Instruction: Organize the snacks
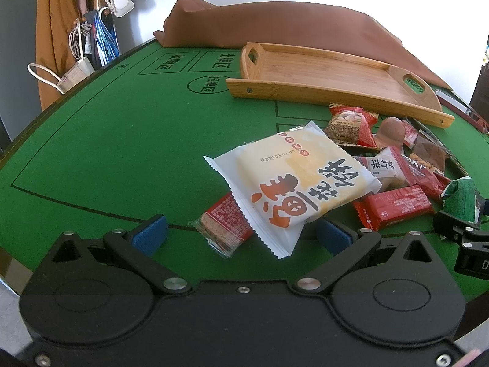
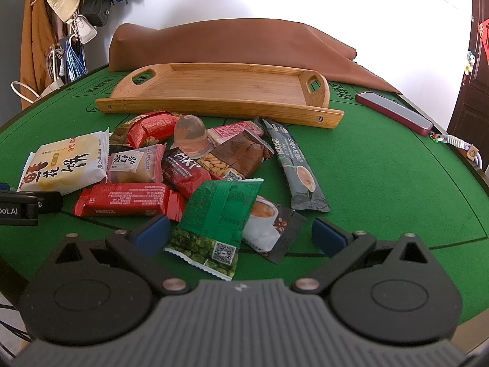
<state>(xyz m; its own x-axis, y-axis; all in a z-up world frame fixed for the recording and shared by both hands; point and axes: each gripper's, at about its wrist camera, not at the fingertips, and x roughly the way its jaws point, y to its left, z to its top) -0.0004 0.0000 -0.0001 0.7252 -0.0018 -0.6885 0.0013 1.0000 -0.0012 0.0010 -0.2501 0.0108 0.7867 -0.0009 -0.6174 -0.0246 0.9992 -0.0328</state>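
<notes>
A pile of snack packets lies on the green table in front of an empty bamboo tray, also in the right wrist view. My left gripper is open, its blue pads either side of a white and yellow packet and a small red bar. My right gripper is open around a green packet and a coffee sachet. The white packet, a red bar, a jelly cup and a dark stick sachet lie beyond.
A brown cover lies behind the tray. A phone rests at the table's right edge. Bags and coats hang at the far left. The green felt table spreads out to the left of the pile.
</notes>
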